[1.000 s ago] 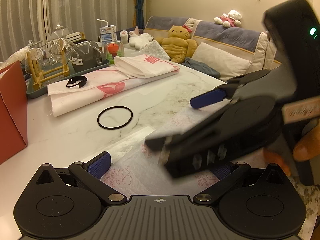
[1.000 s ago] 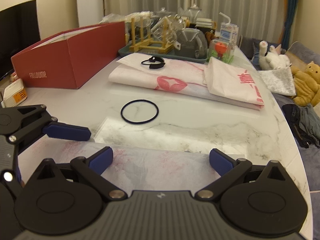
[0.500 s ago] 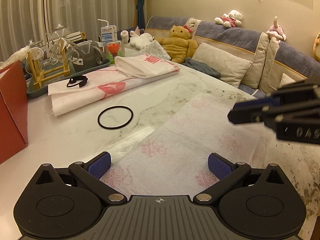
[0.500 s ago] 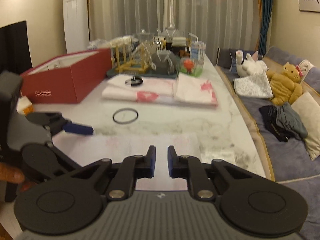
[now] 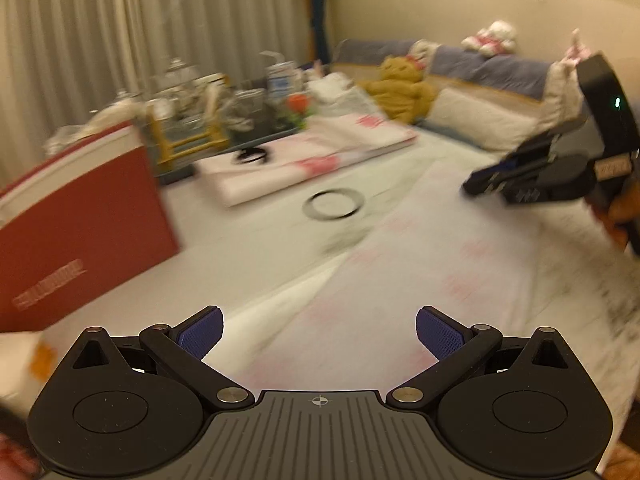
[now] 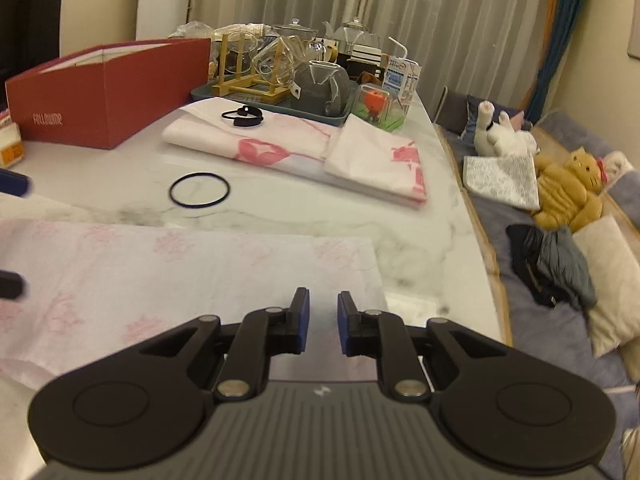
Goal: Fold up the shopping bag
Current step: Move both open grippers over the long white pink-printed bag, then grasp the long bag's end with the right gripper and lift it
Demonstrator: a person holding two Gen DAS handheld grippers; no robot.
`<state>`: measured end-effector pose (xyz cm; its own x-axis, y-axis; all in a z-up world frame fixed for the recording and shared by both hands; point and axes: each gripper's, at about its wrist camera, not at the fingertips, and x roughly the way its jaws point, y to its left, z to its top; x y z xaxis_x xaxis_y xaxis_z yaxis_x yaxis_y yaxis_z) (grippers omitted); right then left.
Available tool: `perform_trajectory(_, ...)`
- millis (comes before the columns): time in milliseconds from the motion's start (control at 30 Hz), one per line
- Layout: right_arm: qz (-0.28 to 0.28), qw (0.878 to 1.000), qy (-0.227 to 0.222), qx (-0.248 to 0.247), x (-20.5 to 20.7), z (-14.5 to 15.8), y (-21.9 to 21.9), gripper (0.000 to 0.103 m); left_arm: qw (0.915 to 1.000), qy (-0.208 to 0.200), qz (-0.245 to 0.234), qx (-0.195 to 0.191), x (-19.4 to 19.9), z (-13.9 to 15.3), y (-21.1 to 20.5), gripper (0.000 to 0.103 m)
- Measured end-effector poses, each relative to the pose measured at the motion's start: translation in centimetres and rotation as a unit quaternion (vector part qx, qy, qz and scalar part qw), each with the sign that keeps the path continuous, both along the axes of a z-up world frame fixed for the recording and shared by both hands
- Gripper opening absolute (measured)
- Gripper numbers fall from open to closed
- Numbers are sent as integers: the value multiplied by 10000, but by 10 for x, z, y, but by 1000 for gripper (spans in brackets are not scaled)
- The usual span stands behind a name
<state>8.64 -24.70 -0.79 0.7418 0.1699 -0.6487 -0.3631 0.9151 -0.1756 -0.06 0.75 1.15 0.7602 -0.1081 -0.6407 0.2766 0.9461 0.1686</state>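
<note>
The left gripper (image 5: 319, 334) has its jaws spread wide, released and empty, above the shopping bag (image 5: 420, 264), a thin white sheet with pink print lying flat on the marble table (image 6: 320, 216). The right gripper (image 6: 323, 325) has its jaws drawn close with a narrow gap showing; nothing visibly sits between them as they hover at the bag's near right edge. Beyond lie a black ring (image 6: 199, 189), folded pink-printed cloths (image 6: 304, 148) and a red box (image 6: 108, 88).
</note>
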Motion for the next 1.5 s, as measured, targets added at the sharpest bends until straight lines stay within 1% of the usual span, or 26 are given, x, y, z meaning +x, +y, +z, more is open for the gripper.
perform_trajectory(67,156,9995,-174,-199,9,-3,1,15,9999,81,38,141,-4,-5,4,103)
perform_trajectory(133,-44,9994,-175,-312,16,-2,4,17,9999,118,-5,69,-9,-5,3,103)
perform_trajectory(200,-71,9997,-96,234,6,11,5,17,10000,59,46,56,-13,-6,0,103)
perform_trajectory(267,404,9957,-203,812,-23,30,14,19,9999,34,118,-13,-14,-7,-1,103)
perform_trajectory(300,704,9929,-272,921,-40,39,24,26,9999,31,130,-50,-15,-7,-1,103)
perform_trajectory(367,1388,9860,-271,883,-73,48,47,44,9998,32,129,-117,-18,-8,-3,103)
perform_trajectory(400,1714,9822,-234,725,-87,49,60,54,9998,36,118,-146,-20,-8,-4,103)
perform_trajectory(500,2115,9772,-102,130,-107,36,86,54,9997,58,55,-244,-30,-10,-9,103)
perform_trajectory(533,2238,9746,-58,-70,-113,31,95,52,9997,17,79,-225,-35,-11,-9,103)
perform_trajectory(600,2008,9794,-31,-197,-108,26,96,51,9995,23,60,-298,-45,-12,-8,103)
perform_trajectory(700,1432,9883,198,478,-90,33,72,51,9984,108,-61,-549,-52,-15,-5,103)
perform_trajectory(767,831,9879,428,1240,-71,40,42,58,9979,127,-81,-633,-54,-16,-3,103)
perform_trajectory(800,441,9870,436,1482,-61,44,27,64,9979,119,-97,-628,-55,-17,-3,103)
perform_trajectory(867,-398,9831,346,1755,-43,48,-8,70,9982,98,-125,-577,-55,-17,-4,103)
perform_trajectory(900,-766,9791,306,1861,-35,50,-25,75,9983,91,-139,-552,-54,-16,-5,103)
perform_trajectory(1000,-1451,9717,359,1832,-18,45,-59,76,9984,77,-164,-531,-54,-16,-7,103)
perform_trajectory(1033,-1537,9714,405,1766,-14,42,-65,76,9984,75,-172,-534,-53,-16,-7,103)
perform_trajectory(1100,-1433,9717,664,1755,-5,30,-69,76,9984,68,-188,-525,-53,-16,-9,103)
perform_trajectory(1133,-1337,9700,857,1838,-1,23,-69,68,9985,64,-201,-509,-54,-16,-9,103)
perform_trajectory(1167,-1200,9701,901,1910,-1,15,-66,68,9985,59,-215,-491,-54,-15,-10,103)
perform_trajectory(1233,-954,9805,790,1528,-4,11,-47,38,9986,63,-237,-468,-54,-14,-11,103)
perform_trajectory(1267,-832,9851,728,1316,-6,10,-37,9,9986,67,-251,-455,-55,-14,-12,103)
perform_trajectory(1300,-726,9852,765,1351,-7,10,-32,0,9986,72,-264,-442,-55,-13,-12,103)
perform_trajectory(1367,-438,9852,540,1565,-9,18,-25,0,9988,57,-280,-386,-57,-12,-14,103)
perform_trajectory(1433,-165,9907,-43,1353,-15,34,-12,0,9991,20,-254,-330,-58,-11,-17,103)
perform_trajectory(1500,124,9916,-689,1089,-19,53,4,0,9994,-18,-208,-292,-60,-11,-20,103)
